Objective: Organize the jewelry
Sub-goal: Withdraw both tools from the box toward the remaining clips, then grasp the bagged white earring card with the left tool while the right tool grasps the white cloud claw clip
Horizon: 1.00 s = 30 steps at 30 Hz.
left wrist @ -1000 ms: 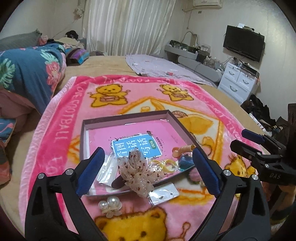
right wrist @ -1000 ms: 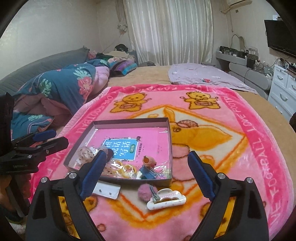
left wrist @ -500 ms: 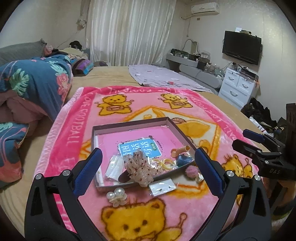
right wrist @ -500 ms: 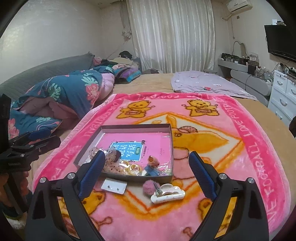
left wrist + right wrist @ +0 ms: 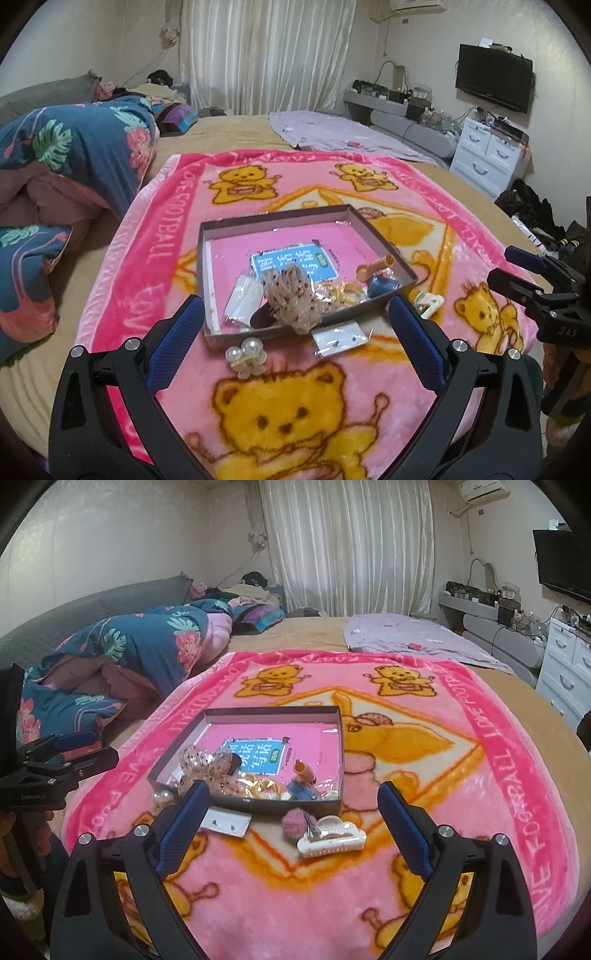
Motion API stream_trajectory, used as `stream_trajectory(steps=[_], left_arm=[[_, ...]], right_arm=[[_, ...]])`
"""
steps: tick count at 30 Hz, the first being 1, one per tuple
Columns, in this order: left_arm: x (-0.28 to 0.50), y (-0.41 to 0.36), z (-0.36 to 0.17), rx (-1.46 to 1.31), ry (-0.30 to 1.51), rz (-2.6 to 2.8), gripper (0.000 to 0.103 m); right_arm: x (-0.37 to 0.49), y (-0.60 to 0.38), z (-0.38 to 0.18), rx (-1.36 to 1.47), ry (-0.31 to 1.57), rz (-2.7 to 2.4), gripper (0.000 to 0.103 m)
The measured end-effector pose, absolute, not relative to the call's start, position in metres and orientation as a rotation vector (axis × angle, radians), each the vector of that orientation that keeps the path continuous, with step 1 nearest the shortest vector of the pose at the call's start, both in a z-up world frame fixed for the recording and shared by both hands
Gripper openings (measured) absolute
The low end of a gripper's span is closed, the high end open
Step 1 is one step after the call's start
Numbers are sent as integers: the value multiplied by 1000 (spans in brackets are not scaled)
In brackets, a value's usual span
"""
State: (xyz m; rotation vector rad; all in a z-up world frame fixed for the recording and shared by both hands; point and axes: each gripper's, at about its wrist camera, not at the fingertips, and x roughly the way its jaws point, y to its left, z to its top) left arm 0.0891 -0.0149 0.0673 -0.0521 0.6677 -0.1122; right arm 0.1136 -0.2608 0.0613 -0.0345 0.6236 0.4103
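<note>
A shallow grey box sits on a pink teddy-bear blanket spread over the bed. Seen from the left gripper's camera, its long axis runs from about 8 o'clock to 2 o'clock, one corner pointing away toward the curtains. Inside, a pink booklet with a blue label lies flat, and the trinkets crowd the near edge: a beige lace bow draped over the front wall, a small clear packet at its 9 o'clock, yellow rings, a blue piece and an orange comb-like clip pointing toward 2 o'clock.

Outside the box, on the blanket, a pearl cluster lies just in front of the near corner, and an earring card lies flat at its 3 o'clock. In the right camera's view a pink pompom touches a white claw clip, whose long axis runs roughly 9 to 3 o'clock, just before the box's front wall.

The left gripper hovers with fingers spread wide and nothing between them, above the pearl cluster and card. The right gripper is likewise wide apart and empty, framing the pompom and claw clip.

A floral blue quilt is heaped at 10 o'clock, a lilac cloth at 1 o'clock, with white drawers and a wall television at 2 o'clock.
</note>
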Motion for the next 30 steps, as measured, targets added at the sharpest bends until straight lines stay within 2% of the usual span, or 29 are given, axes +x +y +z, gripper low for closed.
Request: stream_trajectory(steps=[14, 30], left_arm=[[96, -25, 36, -28, 758, -107, 93], [118, -49, -29, -76, 933, -195, 93]], right_arm=[[122, -277, 19, -63, 718, 368, 94], [162, -270, -50, -106, 874, 406, 94]])
